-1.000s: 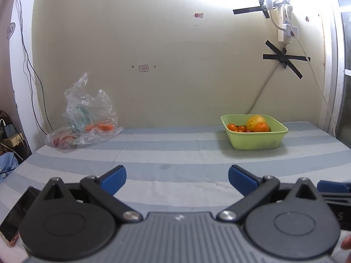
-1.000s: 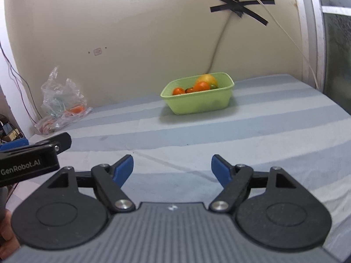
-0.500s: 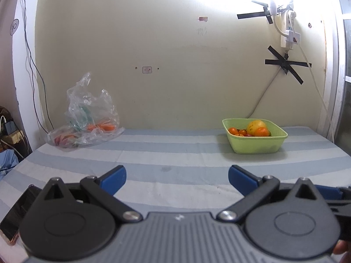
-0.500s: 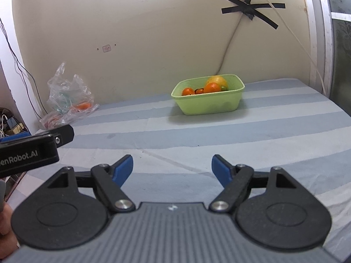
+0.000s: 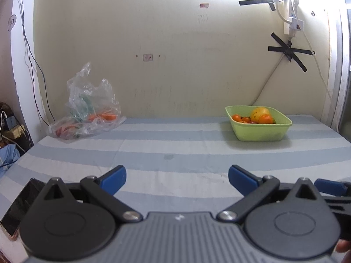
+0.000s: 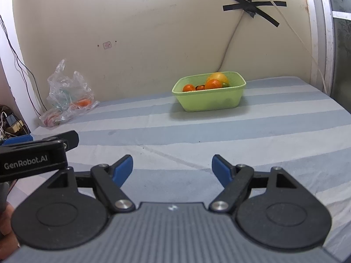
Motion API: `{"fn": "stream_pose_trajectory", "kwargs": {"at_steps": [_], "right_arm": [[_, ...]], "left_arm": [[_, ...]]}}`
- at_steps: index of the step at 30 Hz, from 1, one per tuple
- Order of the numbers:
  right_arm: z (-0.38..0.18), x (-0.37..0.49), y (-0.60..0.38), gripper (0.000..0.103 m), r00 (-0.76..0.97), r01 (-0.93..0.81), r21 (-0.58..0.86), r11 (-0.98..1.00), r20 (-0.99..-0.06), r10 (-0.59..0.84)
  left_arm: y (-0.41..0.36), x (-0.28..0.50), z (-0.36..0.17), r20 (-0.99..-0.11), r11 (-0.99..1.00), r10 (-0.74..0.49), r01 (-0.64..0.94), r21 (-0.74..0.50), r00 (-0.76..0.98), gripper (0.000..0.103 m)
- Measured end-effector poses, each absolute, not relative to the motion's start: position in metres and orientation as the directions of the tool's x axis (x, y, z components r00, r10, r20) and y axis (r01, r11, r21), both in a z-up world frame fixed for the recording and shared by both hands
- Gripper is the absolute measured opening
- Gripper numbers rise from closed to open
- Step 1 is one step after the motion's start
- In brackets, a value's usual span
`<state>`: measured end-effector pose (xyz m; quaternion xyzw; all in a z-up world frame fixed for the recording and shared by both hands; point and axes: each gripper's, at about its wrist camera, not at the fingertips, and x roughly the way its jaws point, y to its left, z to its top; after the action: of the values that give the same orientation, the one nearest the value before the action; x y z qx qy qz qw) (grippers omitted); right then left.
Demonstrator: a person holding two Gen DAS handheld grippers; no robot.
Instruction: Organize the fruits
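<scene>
A light green tub (image 5: 261,133) (image 6: 210,100) stands at the far right of a striped bed, holding a yellow fruit (image 5: 260,112) (image 6: 217,77) and several orange ones (image 6: 213,84). A clear plastic bag (image 5: 87,107) (image 6: 65,100) with more orange fruit lies at the far left by the wall. My left gripper (image 5: 177,178) is open and empty, low over the near edge. My right gripper (image 6: 172,166) is open and empty, beside it; the left gripper's body (image 6: 33,155) shows at the right view's left edge.
A blue and white striped sheet (image 5: 175,149) covers the bed. A phone (image 5: 19,206) lies at the near left edge. Cables and plugs hang on the wall at the right (image 5: 291,26) and clutter sits off the left side (image 5: 13,129).
Both grippers have tilted and shifted slightly, so the tub and bag sit a little lower and more to the right in view. Both stay open and empty.
</scene>
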<state>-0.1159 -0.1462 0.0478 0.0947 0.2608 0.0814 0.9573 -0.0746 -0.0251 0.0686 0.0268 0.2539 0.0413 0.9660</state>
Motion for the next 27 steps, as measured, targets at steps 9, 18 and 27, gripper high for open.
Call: {"fn": "stream_pose_trajectory", "kwargs": {"at_steps": [9, 18, 27], "right_arm": [[0.038, -0.109, -0.150, 0.081, 0.843, -0.075, 0.222, 0.972, -0.506, 0.181], [0.036, -0.109, -0.151, 0.081, 0.841, -0.074, 0.225, 0.971, -0.510, 0.182], [0.032, -0.102, -0.159, 0.081, 0.842, -0.039, 0.222, 0.974, -0.518, 0.152]], "left_arm": [[-0.024, -0.072, 0.065, -0.493, 0.992, 0.113, -0.074, 0.099, 0.863, 0.103], [-0.024, -0.068, 0.062, -0.502, 0.992, 0.116, -0.071, 0.108, 0.857, 0.103], [-0.036, -0.052, 0.056, -0.520, 0.991, 0.099, -0.039, 0.125, 0.848, 0.103]]}}
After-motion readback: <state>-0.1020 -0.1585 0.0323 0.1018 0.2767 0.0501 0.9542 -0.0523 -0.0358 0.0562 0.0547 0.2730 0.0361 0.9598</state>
